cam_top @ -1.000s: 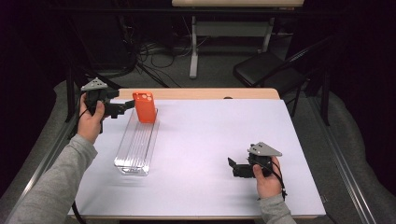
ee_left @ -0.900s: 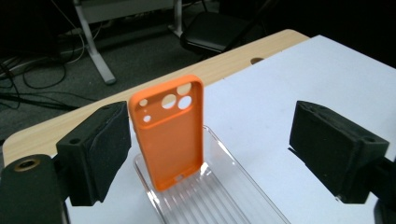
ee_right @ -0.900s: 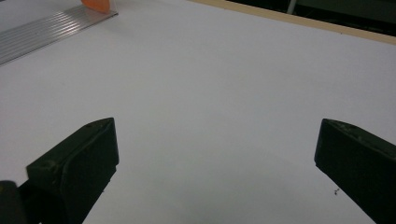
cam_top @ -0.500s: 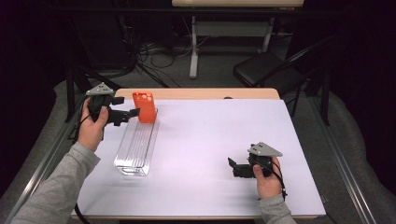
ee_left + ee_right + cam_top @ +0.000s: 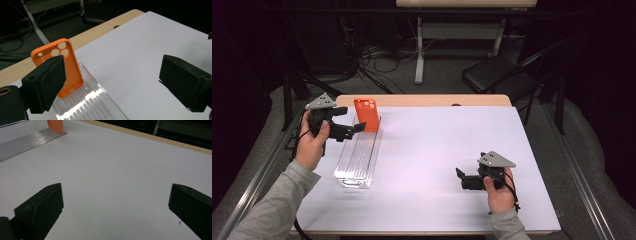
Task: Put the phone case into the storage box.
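My left gripper (image 5: 346,131) hangs with jaws released just beside the orange phone case (image 5: 366,114), which stands upright at the far end of the clear rack (image 5: 358,159). My right gripper (image 5: 467,181) rests released on the bench (image 5: 437,145).

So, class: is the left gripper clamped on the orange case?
No: the left gripper is open, and the orange case stands free in the clear rack.

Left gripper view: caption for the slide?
Open left gripper beside an orange phone case standing upright in a clear ridged tray.
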The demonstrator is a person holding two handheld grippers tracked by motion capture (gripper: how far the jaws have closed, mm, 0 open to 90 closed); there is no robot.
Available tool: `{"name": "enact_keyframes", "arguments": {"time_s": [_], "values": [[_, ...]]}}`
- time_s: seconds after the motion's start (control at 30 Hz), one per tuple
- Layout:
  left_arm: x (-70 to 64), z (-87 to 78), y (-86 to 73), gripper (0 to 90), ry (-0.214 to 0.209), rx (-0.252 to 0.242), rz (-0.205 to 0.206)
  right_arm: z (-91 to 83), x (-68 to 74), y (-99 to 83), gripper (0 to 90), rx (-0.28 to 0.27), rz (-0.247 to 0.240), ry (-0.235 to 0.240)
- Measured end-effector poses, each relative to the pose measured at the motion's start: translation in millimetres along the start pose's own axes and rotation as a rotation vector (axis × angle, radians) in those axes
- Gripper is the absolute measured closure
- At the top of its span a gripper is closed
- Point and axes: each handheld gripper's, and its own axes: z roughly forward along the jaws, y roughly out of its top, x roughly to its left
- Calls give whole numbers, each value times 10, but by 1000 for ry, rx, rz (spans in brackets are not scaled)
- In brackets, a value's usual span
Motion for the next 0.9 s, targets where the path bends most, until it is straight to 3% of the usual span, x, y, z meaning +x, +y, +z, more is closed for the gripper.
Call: {"name": "enact_keyframes", "arguments": {"time_s": [0.27, 0.9], "values": [[-164, -4, -196, 73, -63, -31, -14, -31, 36, 9, 0, 1, -18, 5], [-498, -1, -613, 83, -73, -92, -25, -120, 66, -34, 0, 0, -39, 9]]}}
